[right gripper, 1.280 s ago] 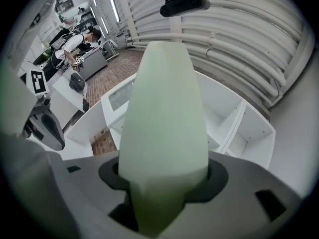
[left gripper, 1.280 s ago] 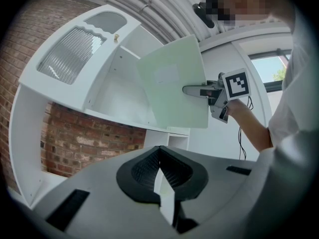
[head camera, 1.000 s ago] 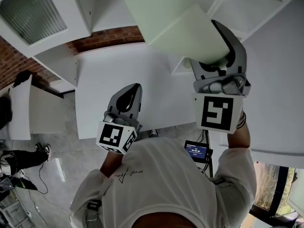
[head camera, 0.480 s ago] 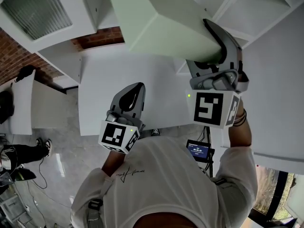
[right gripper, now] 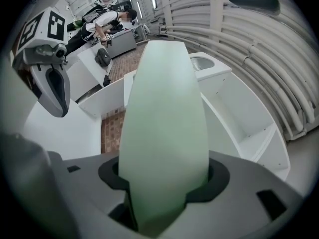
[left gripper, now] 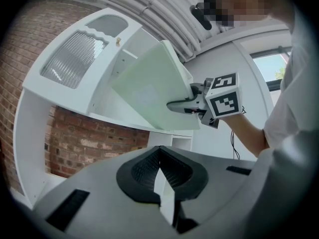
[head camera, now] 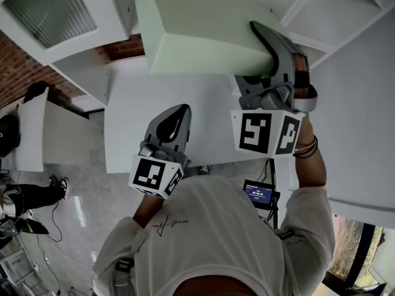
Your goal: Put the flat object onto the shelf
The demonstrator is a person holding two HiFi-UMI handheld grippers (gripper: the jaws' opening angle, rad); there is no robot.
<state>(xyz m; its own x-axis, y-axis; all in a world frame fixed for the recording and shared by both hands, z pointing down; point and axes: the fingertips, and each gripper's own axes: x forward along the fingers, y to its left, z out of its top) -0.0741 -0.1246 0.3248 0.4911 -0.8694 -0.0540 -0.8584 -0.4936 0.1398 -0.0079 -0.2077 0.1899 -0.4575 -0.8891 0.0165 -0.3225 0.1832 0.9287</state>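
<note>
The flat object [head camera: 203, 32] is a large pale green panel, held up in front of the white shelf unit [head camera: 333, 11]. My right gripper [head camera: 271, 48] is shut on its near right edge. In the right gripper view the panel [right gripper: 164, 108] runs straight out from between the jaws of the right gripper [right gripper: 164, 183], with open shelf compartments [right gripper: 239, 108] to its right. My left gripper [head camera: 170, 122] hangs lower, over the white table [head camera: 136, 97], shut with nothing in it. From the left gripper [left gripper: 160, 158] view, the panel [left gripper: 149, 91] tilts against the shelf front [left gripper: 107, 101].
A frosted cabinet door [head camera: 49, 14] is at the shelf's upper left. A brick wall [head camera: 18, 73] lies behind. A small lit screen [head camera: 258, 193] sits under the table edge. Another white table [head camera: 43, 140] and a person's legs [head camera: 28, 199] are at the left.
My right gripper has moved left and a little up, swinging the green panel left so it lies more across the shelf front. The left gripper has barely shifted.
</note>
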